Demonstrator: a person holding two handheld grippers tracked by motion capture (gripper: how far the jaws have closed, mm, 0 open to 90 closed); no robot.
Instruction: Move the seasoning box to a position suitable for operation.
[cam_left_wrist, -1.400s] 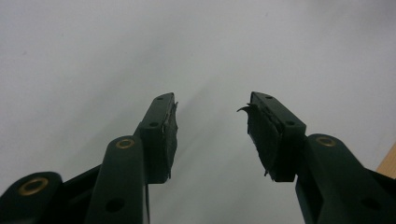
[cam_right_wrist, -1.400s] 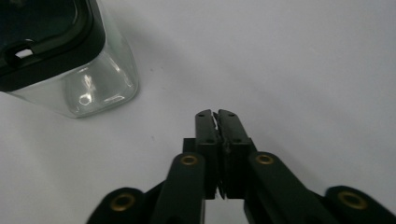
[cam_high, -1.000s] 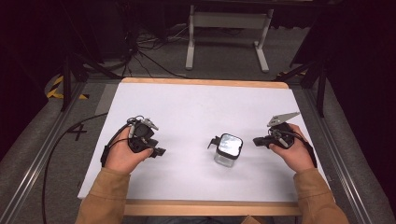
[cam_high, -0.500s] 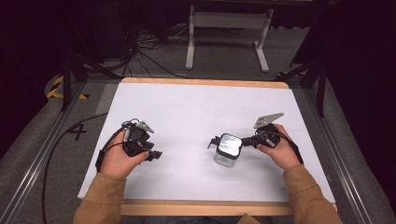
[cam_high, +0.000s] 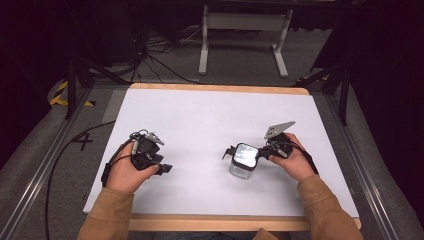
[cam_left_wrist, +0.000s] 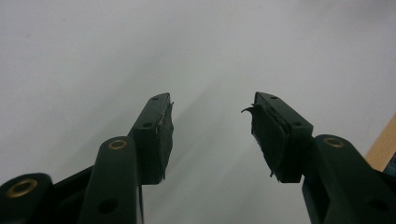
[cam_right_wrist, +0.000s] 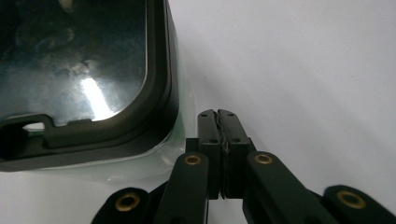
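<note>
Closing in on the lidded container

Reaching in from the right side of the table (cam_high: 165, 107), the person's right gripper (cam_high: 267, 149) now sits right against the clear container (cam_high: 243, 161) with the dark-framed lid (cam_right_wrist: 84, 74); a second ago that hand was farther out toward the table's right edge, and it has slid inward and a little lower until it is just beside the box. In the right gripper view the two black jaws are pressed flat together with nothing between them, their tips just off the lid's rounded corner, so nothing is gripped yet. A small dark latch or tab (cam_high: 229, 150) sticks out on the container's far side, away from that hand.

The left gripper (cam_high: 161, 167) rests well apart from the container, near the table's left front, in much the same spot as a second ago. Its jaws stand spread over bare white tabletop, one worn pad (cam_left_wrist: 164, 135) peeling at the edge, and they hold nothing.

The container stands upright, right of centre on the table. To my eye the approach is done and the handling is about to start: with its jaws together, the right gripper looks set to nudge or steady the box, or must open before it can clamp the lid
</note>
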